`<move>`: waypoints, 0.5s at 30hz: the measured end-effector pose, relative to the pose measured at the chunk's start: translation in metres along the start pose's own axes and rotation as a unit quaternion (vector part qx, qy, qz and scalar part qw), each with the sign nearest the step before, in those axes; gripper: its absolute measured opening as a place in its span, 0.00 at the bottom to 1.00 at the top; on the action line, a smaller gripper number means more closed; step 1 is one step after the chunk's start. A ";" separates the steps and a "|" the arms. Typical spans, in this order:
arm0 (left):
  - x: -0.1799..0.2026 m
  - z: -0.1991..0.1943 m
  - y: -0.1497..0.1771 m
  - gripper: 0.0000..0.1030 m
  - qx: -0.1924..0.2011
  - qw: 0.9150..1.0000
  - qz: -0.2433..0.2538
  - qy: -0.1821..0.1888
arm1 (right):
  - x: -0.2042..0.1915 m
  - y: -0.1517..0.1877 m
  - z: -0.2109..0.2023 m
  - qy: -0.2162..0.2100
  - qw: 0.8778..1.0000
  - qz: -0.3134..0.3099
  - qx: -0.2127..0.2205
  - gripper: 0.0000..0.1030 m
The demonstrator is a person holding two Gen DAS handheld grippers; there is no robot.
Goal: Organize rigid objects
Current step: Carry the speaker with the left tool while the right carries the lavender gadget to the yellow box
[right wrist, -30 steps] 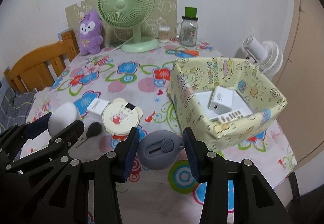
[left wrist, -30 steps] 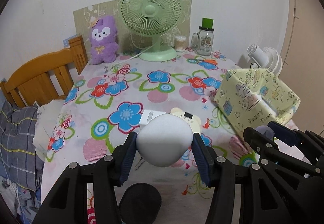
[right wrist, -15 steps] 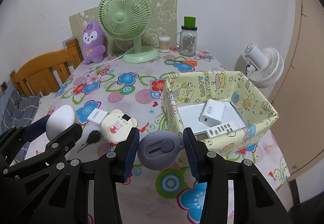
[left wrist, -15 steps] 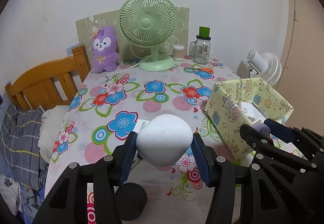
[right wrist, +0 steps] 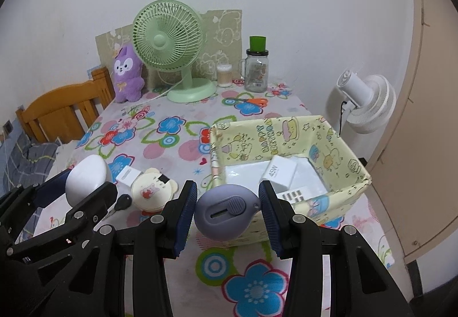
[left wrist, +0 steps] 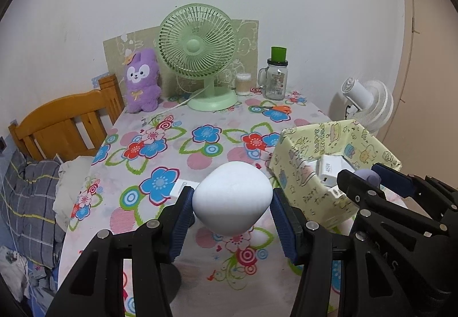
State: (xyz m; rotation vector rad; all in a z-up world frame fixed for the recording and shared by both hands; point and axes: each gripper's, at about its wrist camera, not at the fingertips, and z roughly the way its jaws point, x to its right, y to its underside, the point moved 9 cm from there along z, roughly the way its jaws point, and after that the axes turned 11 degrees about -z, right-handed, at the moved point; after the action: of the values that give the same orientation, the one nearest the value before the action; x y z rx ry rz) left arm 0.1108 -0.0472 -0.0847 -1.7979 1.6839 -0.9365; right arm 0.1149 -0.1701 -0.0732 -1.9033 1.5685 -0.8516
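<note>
Though clamped, smooth white egg-shaped object (left wrist: 232, 197)

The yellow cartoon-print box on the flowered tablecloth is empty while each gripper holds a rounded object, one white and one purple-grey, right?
Not quite: the yellow cartoon-print box is not empty. The right wrist view shows a white charger block and a white remote inside. The rest holds: the left gripper grips the white egg-shaped object, the right gripper the purple-grey rounded object.
</note>
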 end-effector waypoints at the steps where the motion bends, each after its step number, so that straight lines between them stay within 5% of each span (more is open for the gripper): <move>1: 0.002 0.000 0.000 0.54 0.000 1.000 0.000 0.000 | 0.002 0.000 0.000 0.000 1.000 0.000 0.001 0.46; 15: 0.040 0.014 -0.010 0.54 -0.008 1.000 0.006 0.009 | 0.043 -0.008 0.008 0.006 1.000 0.009 0.000 0.46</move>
State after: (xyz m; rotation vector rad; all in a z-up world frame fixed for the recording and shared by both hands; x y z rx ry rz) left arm 0.1281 -0.0871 -0.0808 -1.7934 1.7165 -0.9402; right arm 0.1316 -0.2111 -0.0664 -1.8848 1.5916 -0.8566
